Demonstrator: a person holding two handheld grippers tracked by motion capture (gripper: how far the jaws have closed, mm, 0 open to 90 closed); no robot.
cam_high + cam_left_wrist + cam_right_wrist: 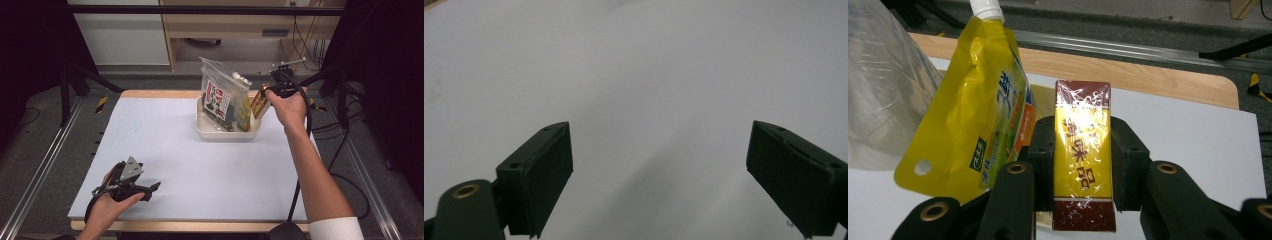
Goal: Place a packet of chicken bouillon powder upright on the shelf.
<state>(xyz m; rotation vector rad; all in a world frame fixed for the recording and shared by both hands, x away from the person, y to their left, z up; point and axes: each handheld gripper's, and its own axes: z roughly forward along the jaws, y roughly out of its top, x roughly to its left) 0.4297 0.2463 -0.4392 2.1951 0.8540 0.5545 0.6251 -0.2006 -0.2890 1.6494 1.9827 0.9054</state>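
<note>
My right gripper [1083,155] is shut on a yellow and dark red wrapped box [1083,150], with a pad pressed on each of its long sides. In the high view that box [259,102] hangs at the right rim of a white tub [226,133] at the far middle of the table, with the right gripper [272,92] above it. A yellow spouted pouch [983,110] leans just left of the box. A clear zip bag with a printed packet [222,95] stands in the tub. My left gripper [150,189] rests near the front left corner, and its jaws [659,180] stand wide open over bare tabletop.
The pale blue tabletop [165,135] has a wooden edge at front and back. Metal rails run along both sides. A black cable [300,170] trails from the right gripper past the forearm. Dark stands and wooden furniture lie beyond the far edge.
</note>
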